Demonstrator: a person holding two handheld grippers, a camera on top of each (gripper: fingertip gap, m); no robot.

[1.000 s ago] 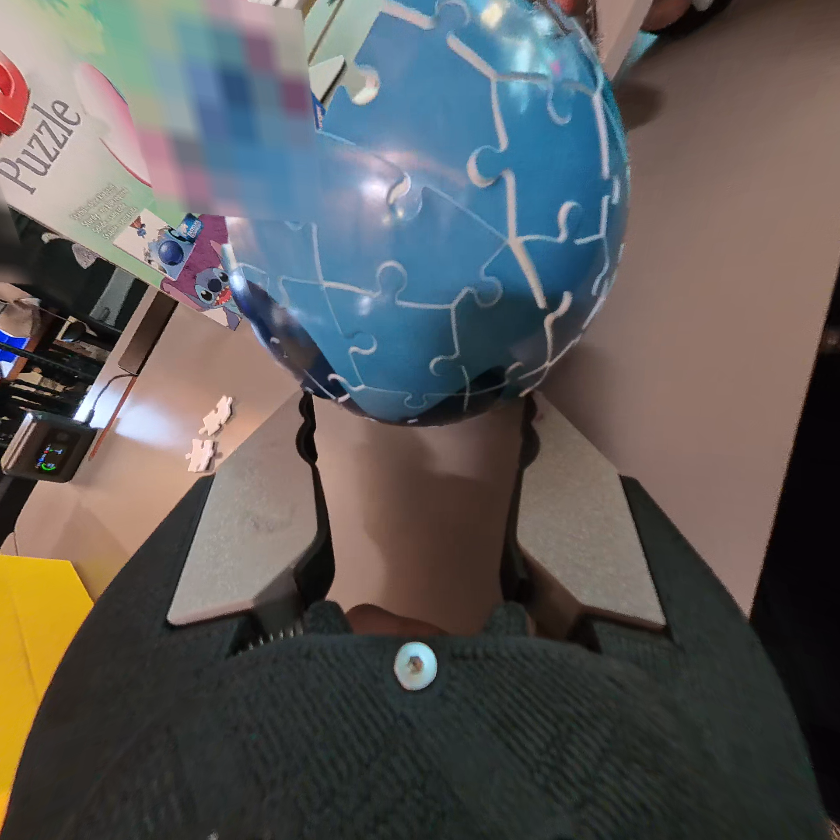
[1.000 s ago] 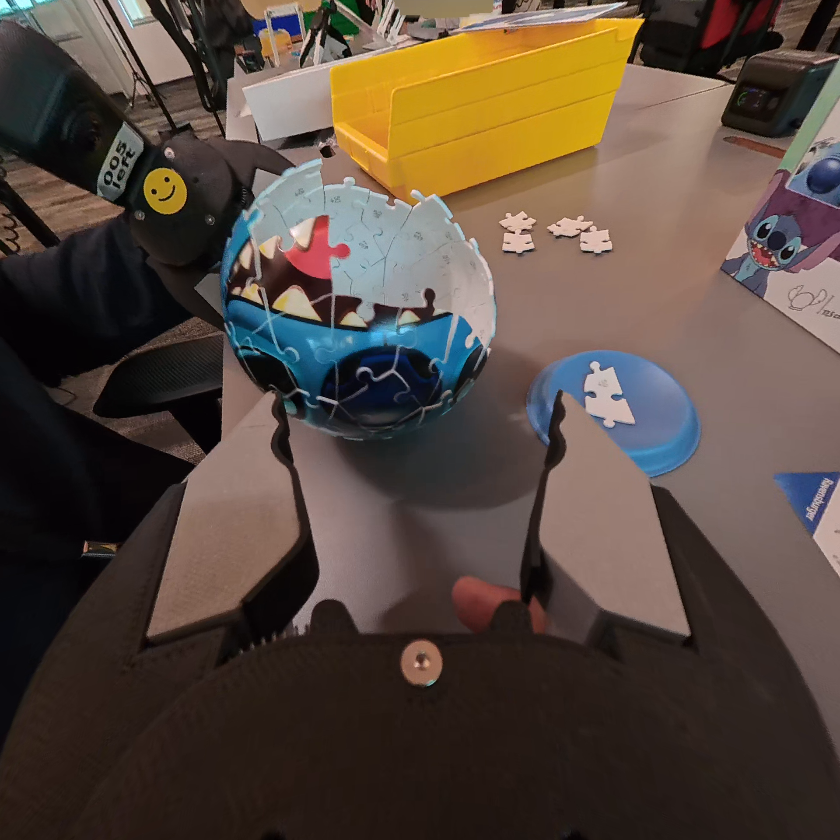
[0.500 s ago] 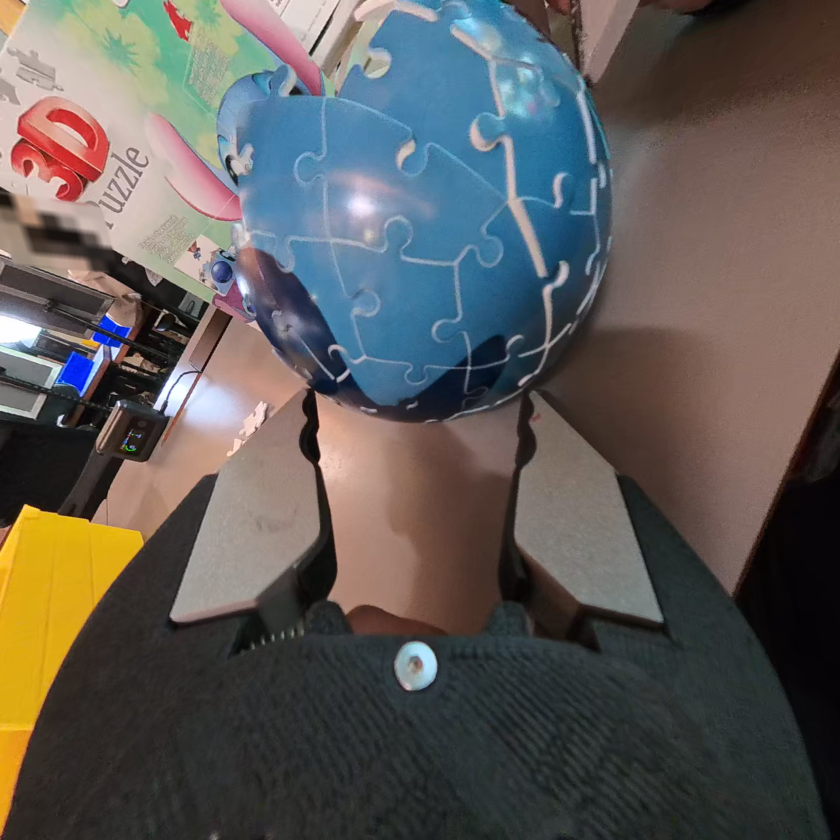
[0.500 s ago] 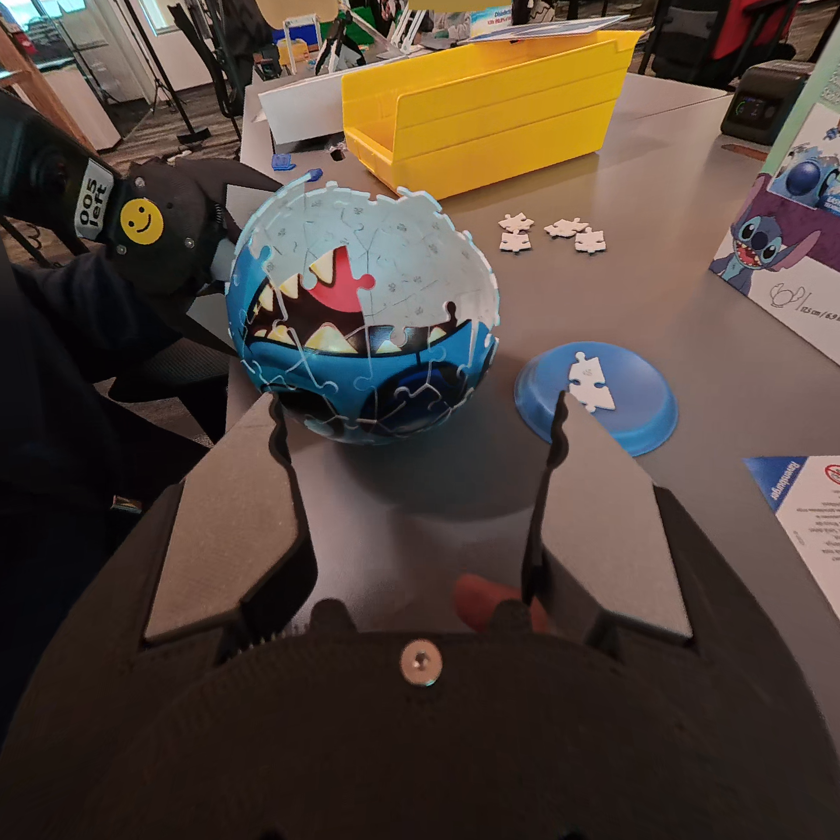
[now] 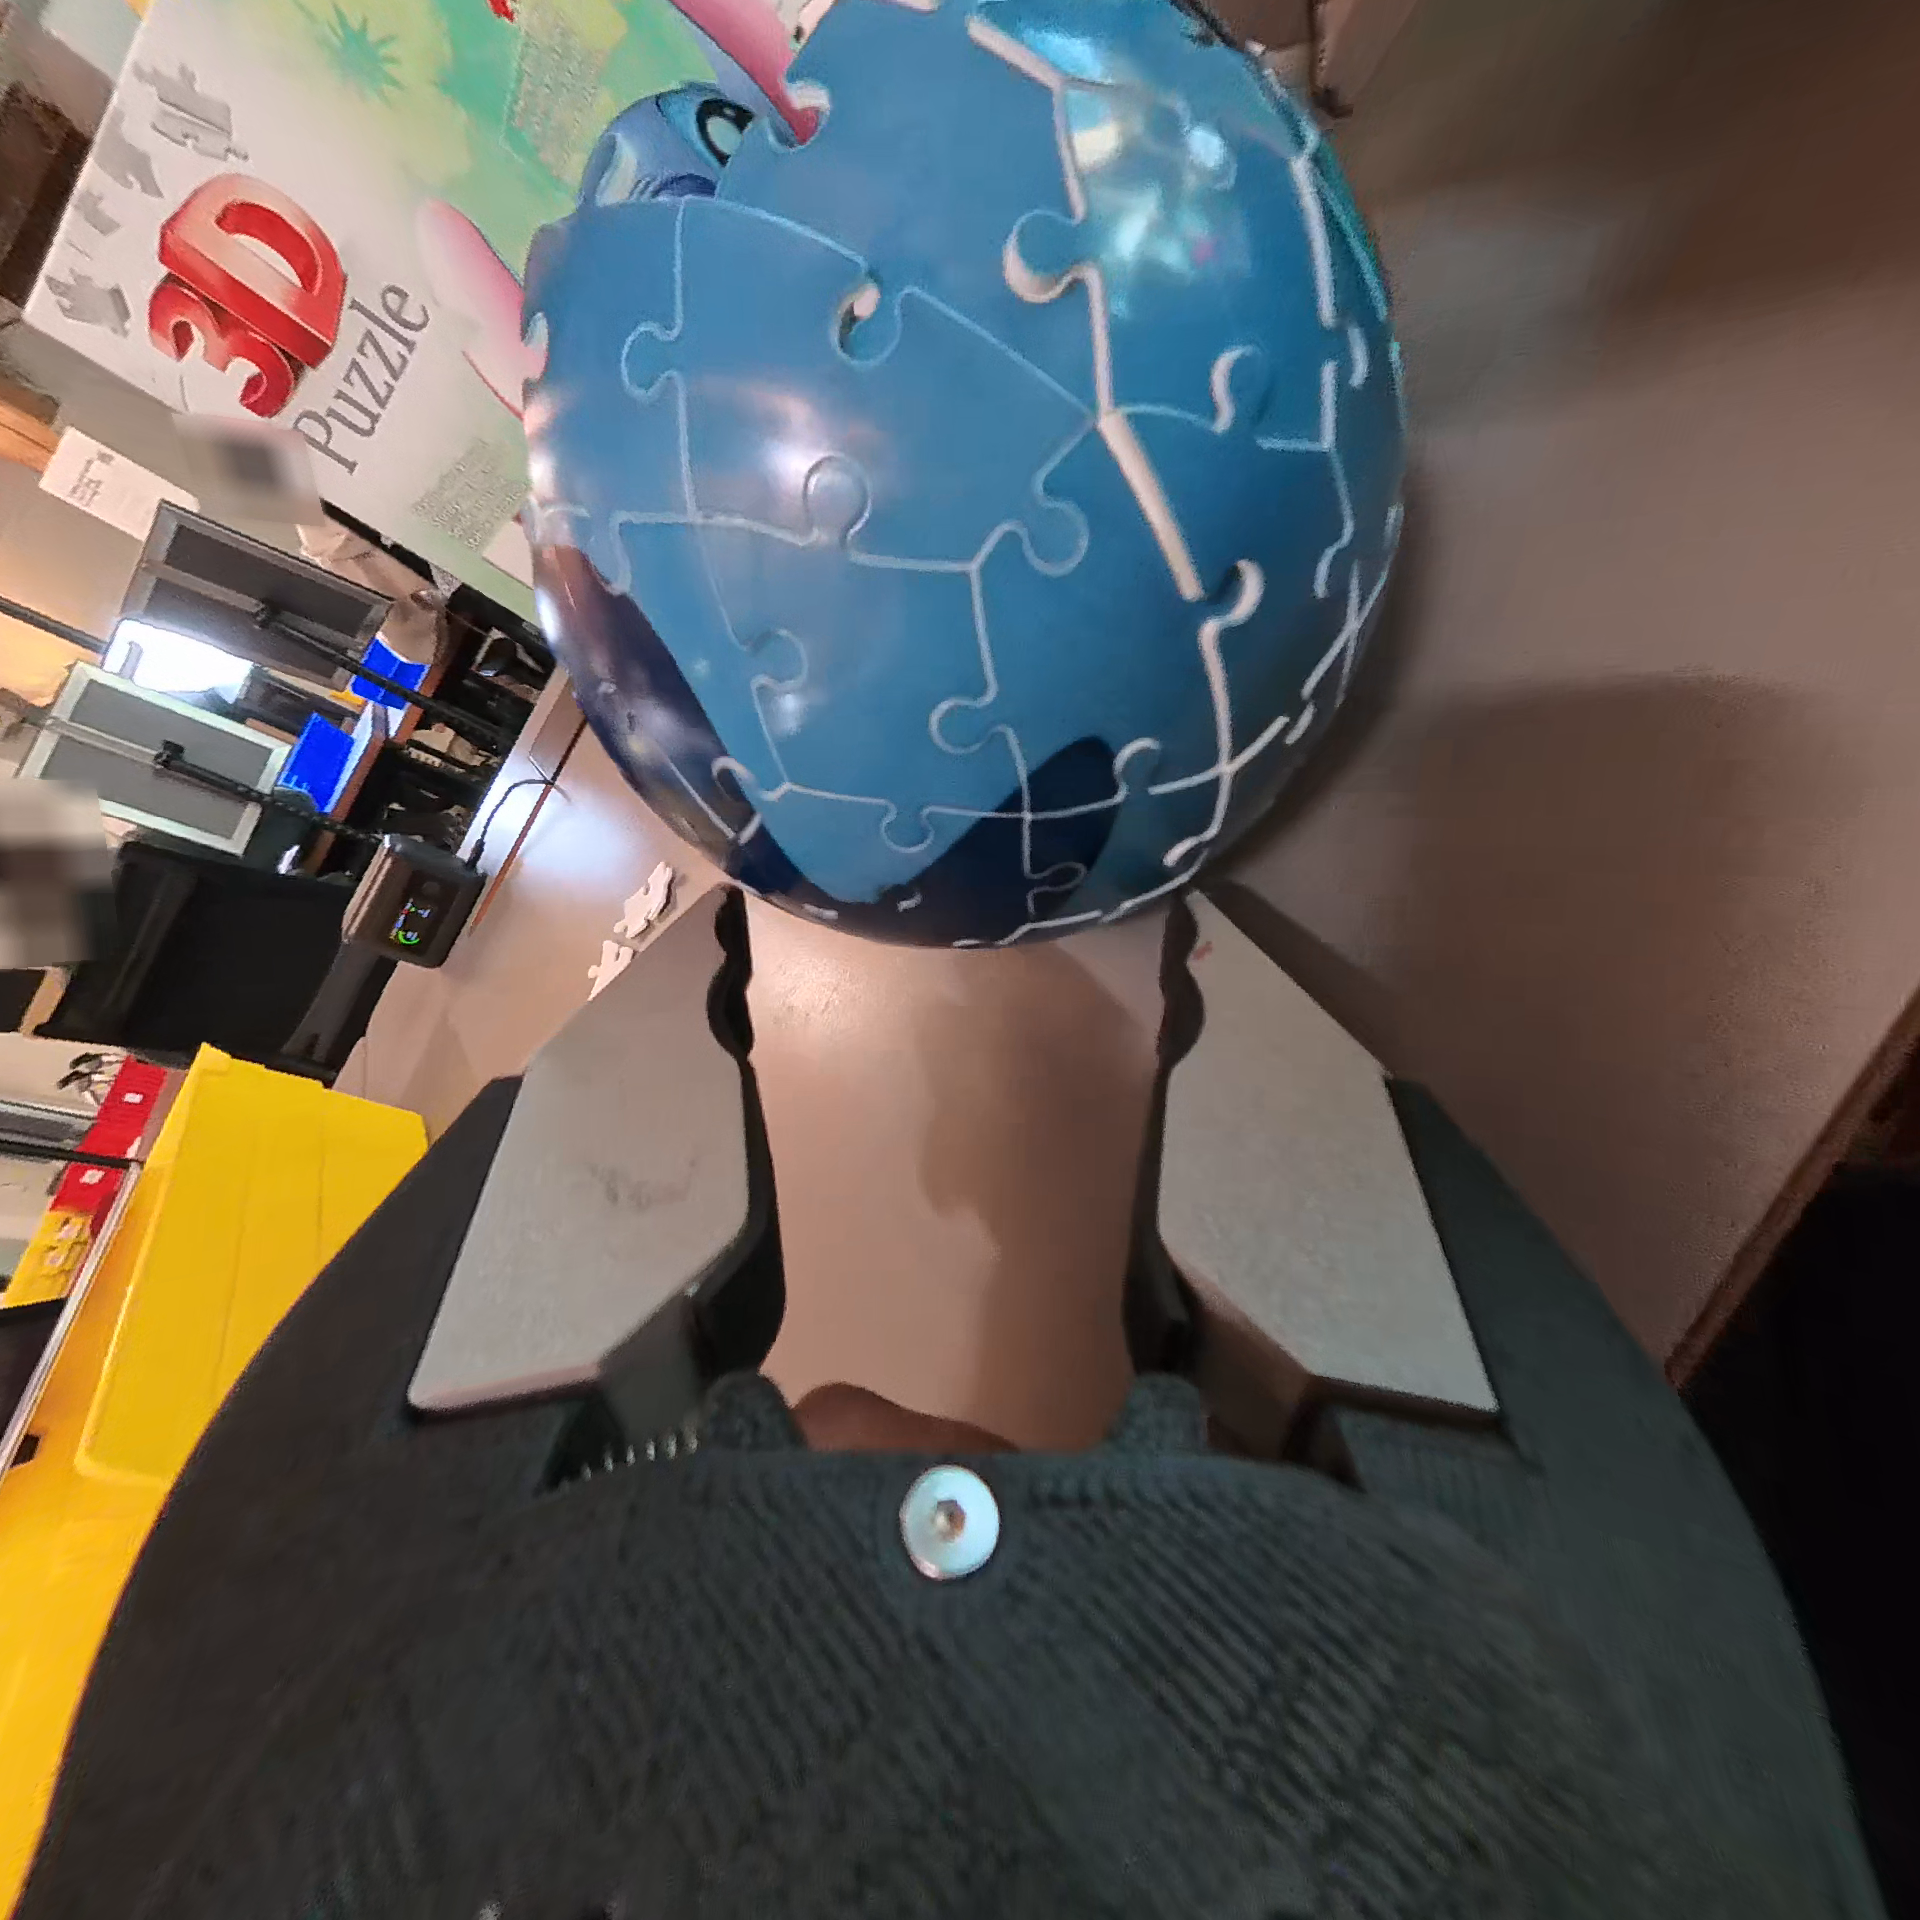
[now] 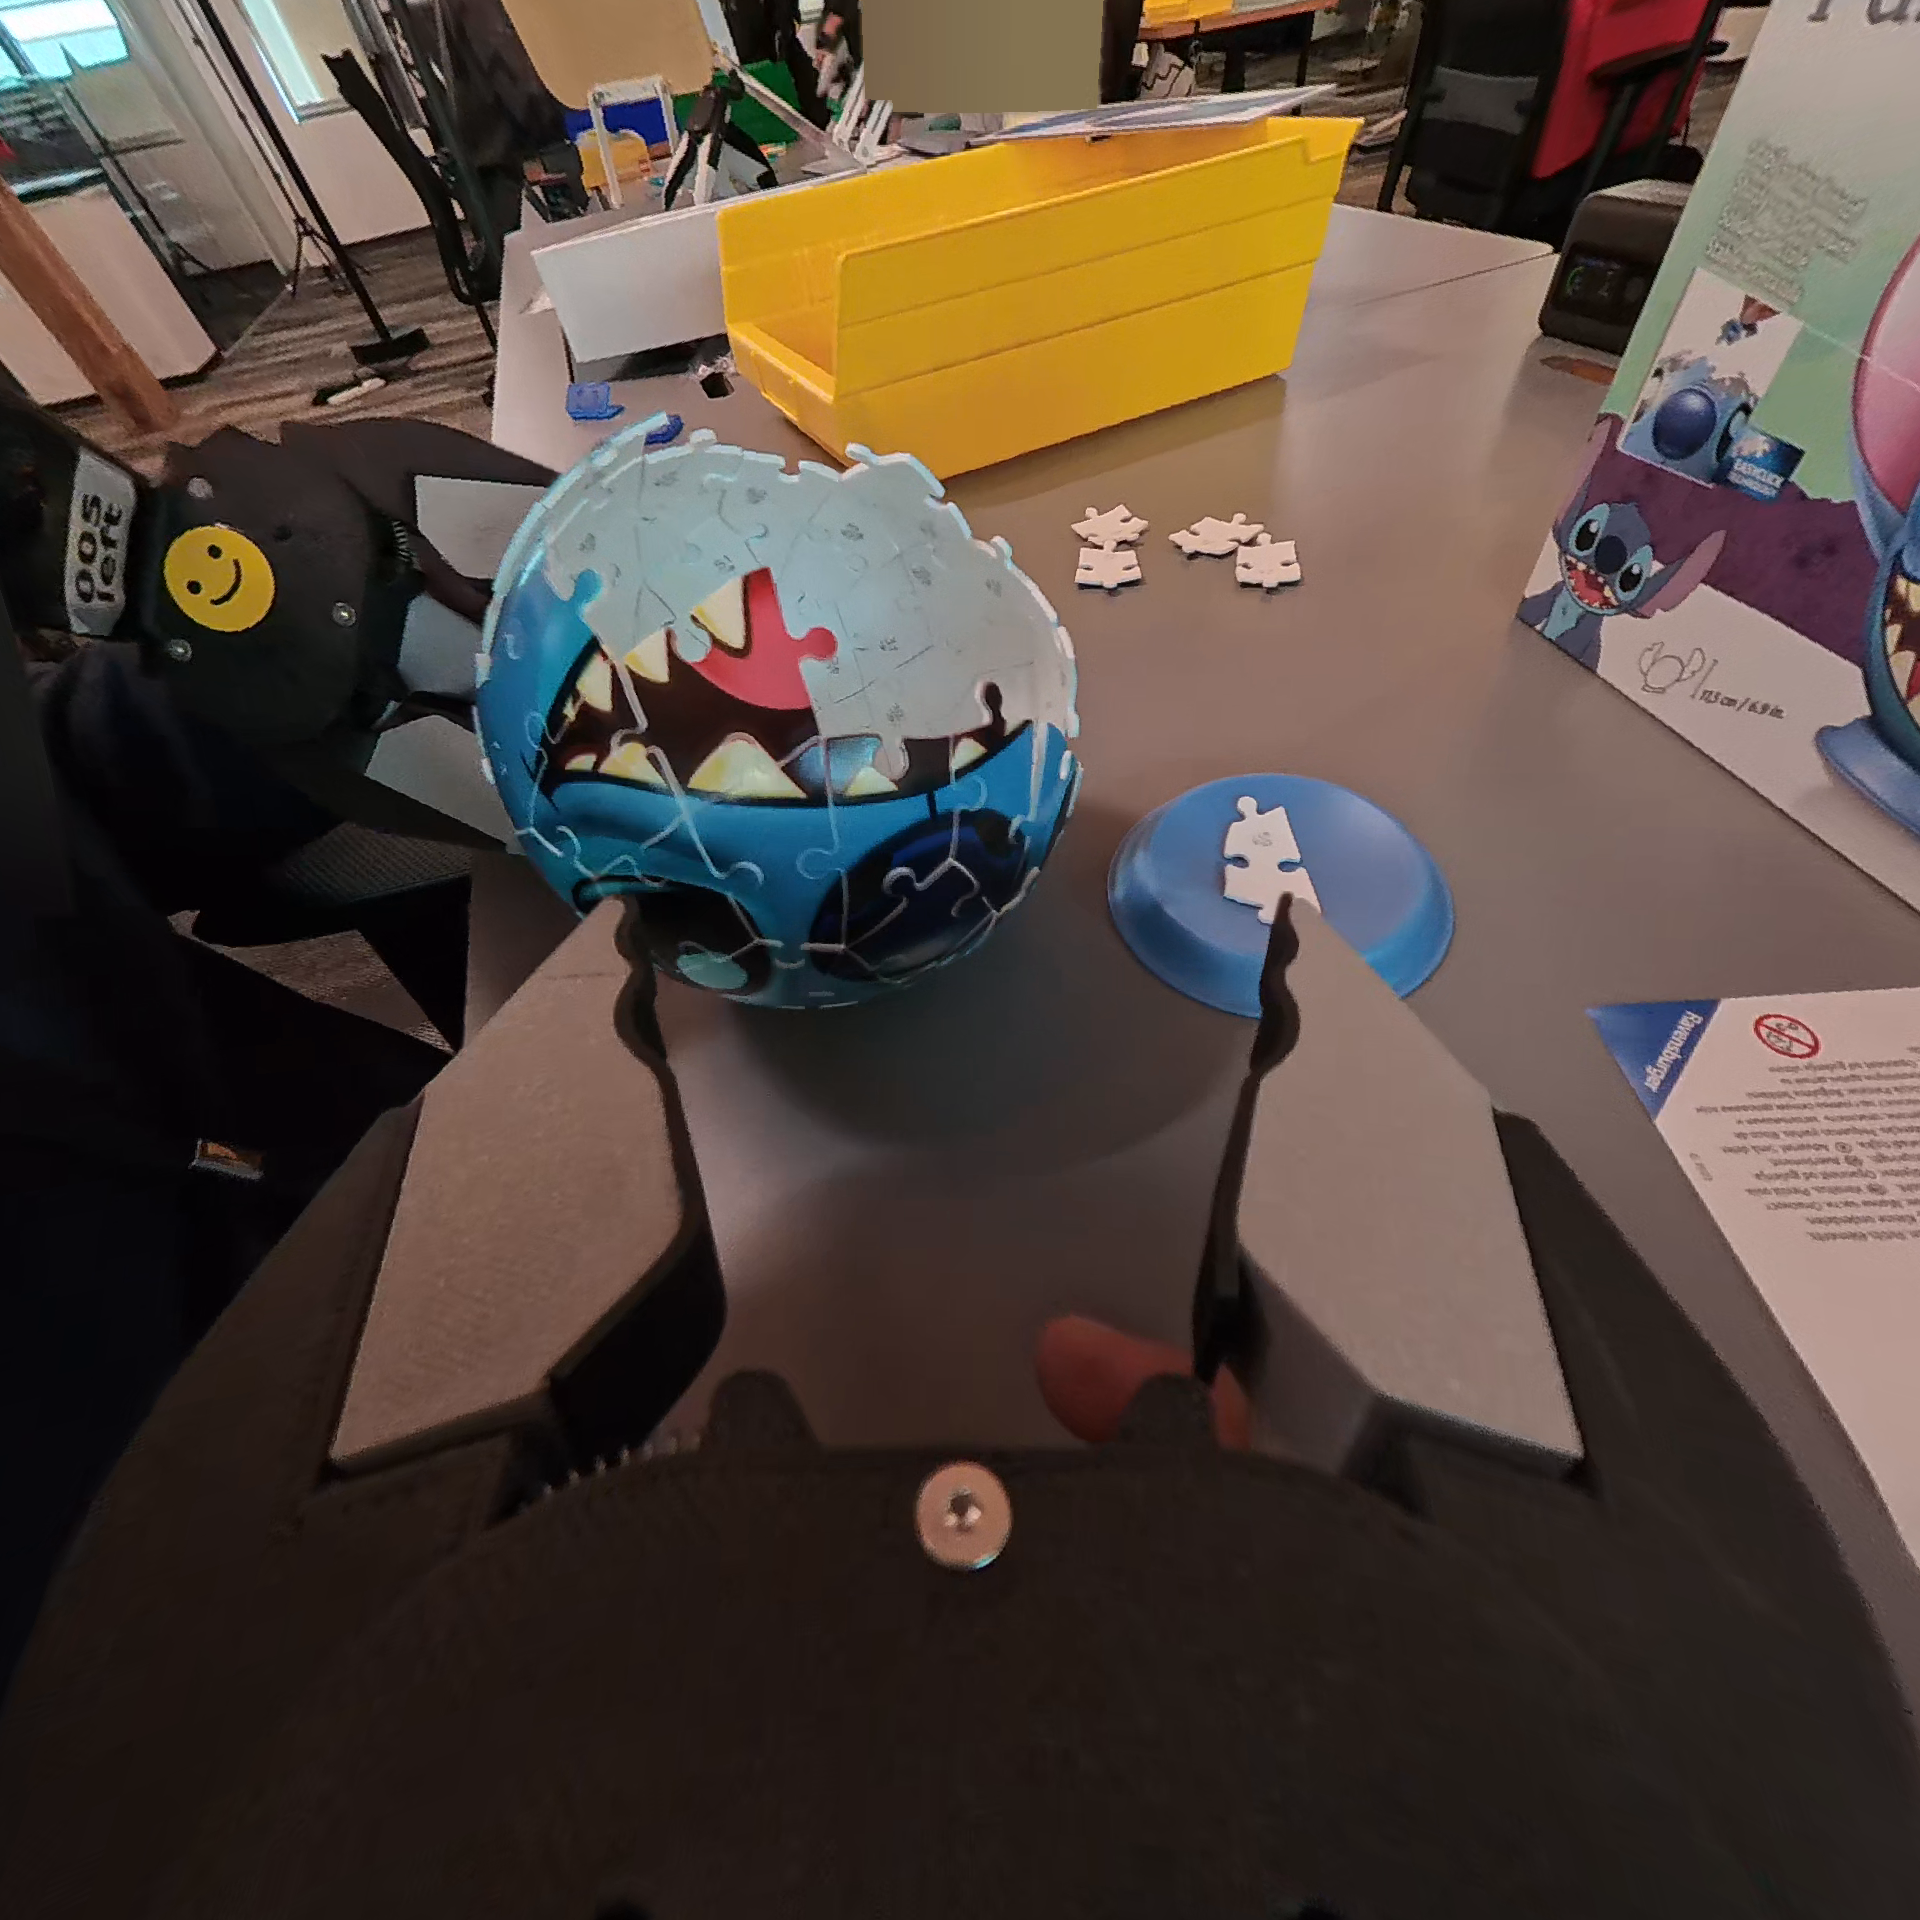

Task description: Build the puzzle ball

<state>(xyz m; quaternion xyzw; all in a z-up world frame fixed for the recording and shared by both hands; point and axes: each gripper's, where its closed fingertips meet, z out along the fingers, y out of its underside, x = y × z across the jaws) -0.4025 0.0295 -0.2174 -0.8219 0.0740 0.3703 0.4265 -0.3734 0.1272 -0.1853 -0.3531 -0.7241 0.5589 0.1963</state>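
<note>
From the left wrist view we look along our left gripper [image 5: 956, 935], rolled sideways so the table [image 5: 1662, 520] stands tilted, very close behind the puzzle ball [image 5: 966, 499]. From the right wrist view we look down along our right gripper [image 6: 951, 914] across the table [image 6: 1403, 675], a little farther from the ball [image 6: 779, 727]. Both views share the ball, the yellow bin [image 6: 1039, 301] and the puzzle box [image 6: 1766, 468].

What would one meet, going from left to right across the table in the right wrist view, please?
Left gripper → puzzle ball → blue dish bearing one loose piece → puzzle box.
</note>
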